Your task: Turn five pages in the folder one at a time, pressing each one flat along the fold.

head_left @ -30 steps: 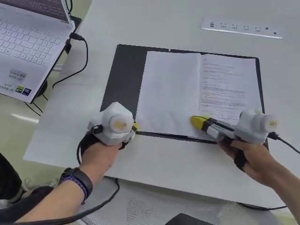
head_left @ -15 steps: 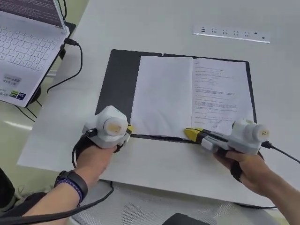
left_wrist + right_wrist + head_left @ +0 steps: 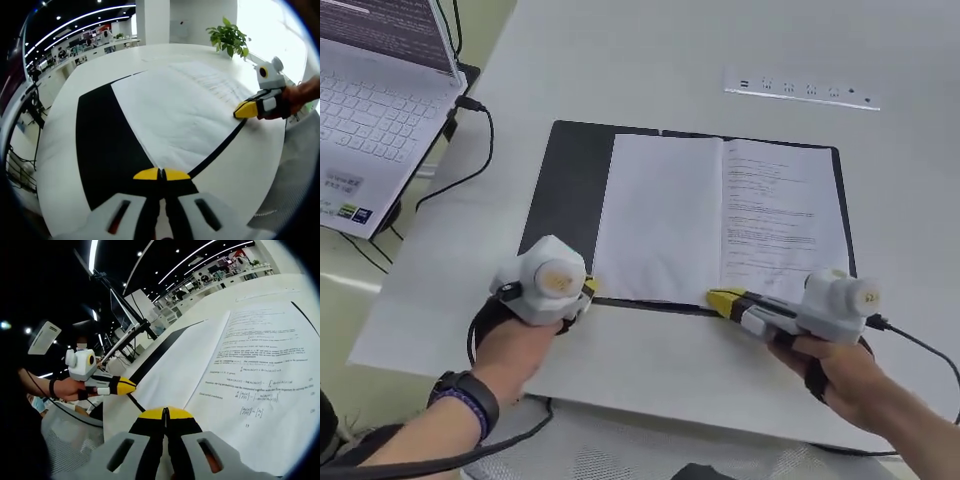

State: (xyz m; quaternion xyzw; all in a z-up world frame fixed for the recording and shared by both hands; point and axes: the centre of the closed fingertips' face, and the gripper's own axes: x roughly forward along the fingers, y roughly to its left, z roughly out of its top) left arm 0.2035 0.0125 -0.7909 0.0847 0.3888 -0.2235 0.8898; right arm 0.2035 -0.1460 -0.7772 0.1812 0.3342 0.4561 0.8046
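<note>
At the open black folder's (image 3: pixel 570 190) near edge, the empty, clenched right gripper (image 3: pixel 720 298) sits at the fold (image 3: pixel 722 220), likely to press it. The left gripper (image 3: pixel 588 288), likewise clenched, waits leftward.

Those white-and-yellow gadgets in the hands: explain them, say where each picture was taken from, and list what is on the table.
They are hand-held tools, each ending in a two-jaw gripper. A person holds one per hand: the left gripper and the right gripper. The head view comes from a headset camera looking down; each round view comes from a camera riding on one gripper, looking along its yellow jaws. On the white table lies an open black folder with a blank page and a printed page; a laptop and a power strip sit nearby. Both grippers are shut and hold nothing.
</note>
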